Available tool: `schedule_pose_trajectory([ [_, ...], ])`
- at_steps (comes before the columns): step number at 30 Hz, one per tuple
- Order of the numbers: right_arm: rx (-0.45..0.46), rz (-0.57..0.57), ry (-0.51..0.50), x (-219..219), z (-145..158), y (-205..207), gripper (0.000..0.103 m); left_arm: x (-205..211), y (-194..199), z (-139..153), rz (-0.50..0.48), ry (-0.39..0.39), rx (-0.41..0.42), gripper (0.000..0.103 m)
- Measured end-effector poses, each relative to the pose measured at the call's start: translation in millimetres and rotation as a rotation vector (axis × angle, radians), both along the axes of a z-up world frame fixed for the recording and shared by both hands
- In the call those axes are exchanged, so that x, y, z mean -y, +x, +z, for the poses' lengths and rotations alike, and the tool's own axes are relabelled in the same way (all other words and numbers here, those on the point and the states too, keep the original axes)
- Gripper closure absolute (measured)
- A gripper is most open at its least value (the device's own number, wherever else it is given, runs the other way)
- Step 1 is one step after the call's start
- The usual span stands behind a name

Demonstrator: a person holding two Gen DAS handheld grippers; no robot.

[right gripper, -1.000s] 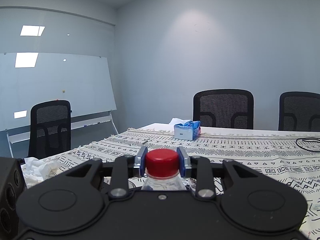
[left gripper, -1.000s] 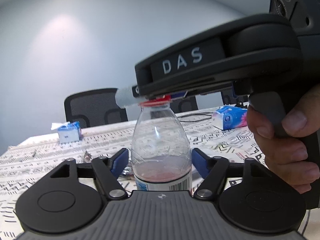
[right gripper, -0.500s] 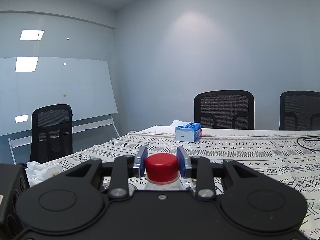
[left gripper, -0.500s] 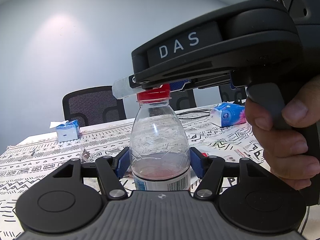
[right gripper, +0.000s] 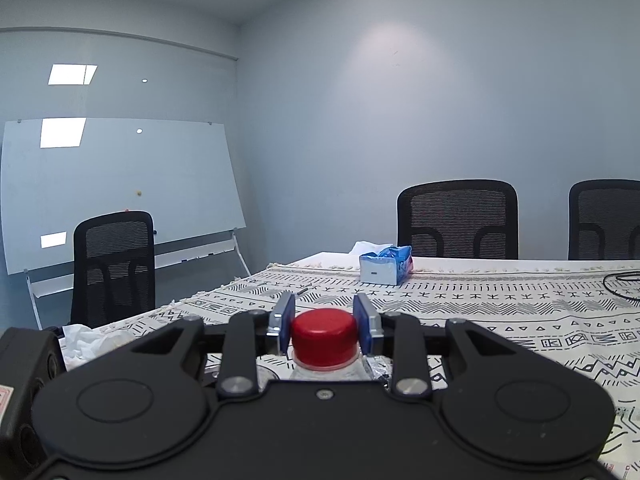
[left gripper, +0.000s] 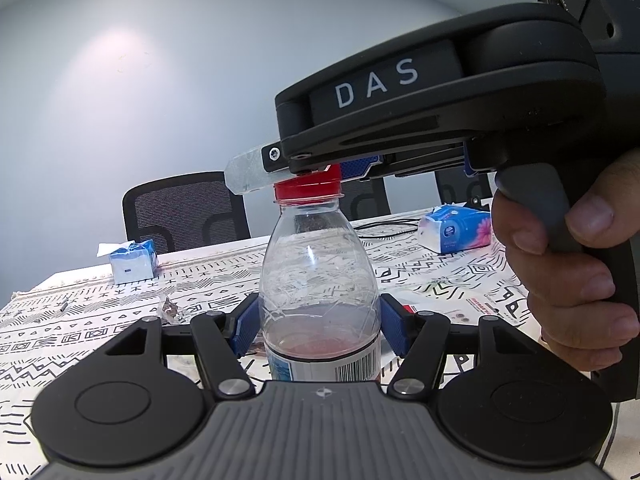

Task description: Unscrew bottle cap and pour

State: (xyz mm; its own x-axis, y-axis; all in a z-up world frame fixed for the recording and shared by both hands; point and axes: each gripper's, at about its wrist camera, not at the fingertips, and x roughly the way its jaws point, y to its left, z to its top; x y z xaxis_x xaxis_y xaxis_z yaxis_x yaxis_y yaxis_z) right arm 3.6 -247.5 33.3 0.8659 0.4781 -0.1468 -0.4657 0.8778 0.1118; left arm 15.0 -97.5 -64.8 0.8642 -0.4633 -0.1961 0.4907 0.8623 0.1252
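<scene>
Left claw (left gripper: pixel 320 322) gripping bottle (left gripper: pixel 319 292), right claw (right gripper: pixel 324 326) flanking cap (right gripper: pixel 324 336) (red)

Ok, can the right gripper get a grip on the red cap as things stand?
Probably yes. The right gripper already has a blue pad on each side of the red cap, nothing between them, while the left gripper holds the bottle upright. Small gaps still show, so it only needs closing.

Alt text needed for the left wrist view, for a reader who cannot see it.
The left tongs grip a clear plastic bottle holding a little pink liquid, upright over a black-and-white patterned tablecloth. From the right, the hand-held right tongs sit at its red screw cap.
</scene>
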Motion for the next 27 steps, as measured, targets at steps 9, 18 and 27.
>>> schedule_pose_trajectory([
  [9,0.009,-0.013,0.032,1.7,1.5,-0.9,0.066,2.9,-1.5,-0.8,0.002,0.007,0.004,0.043],
  [18,0.030,-0.008,0.036,1.1,1.2,-1.8,0.070,4.6,-0.8,-1.6,0.004,0.011,0.005,0.043],
  [27,0.027,-0.015,0.037,2.9,2.4,-2.6,0.070,4.7,-0.1,-2.3,0.004,0.013,0.007,0.043],
])
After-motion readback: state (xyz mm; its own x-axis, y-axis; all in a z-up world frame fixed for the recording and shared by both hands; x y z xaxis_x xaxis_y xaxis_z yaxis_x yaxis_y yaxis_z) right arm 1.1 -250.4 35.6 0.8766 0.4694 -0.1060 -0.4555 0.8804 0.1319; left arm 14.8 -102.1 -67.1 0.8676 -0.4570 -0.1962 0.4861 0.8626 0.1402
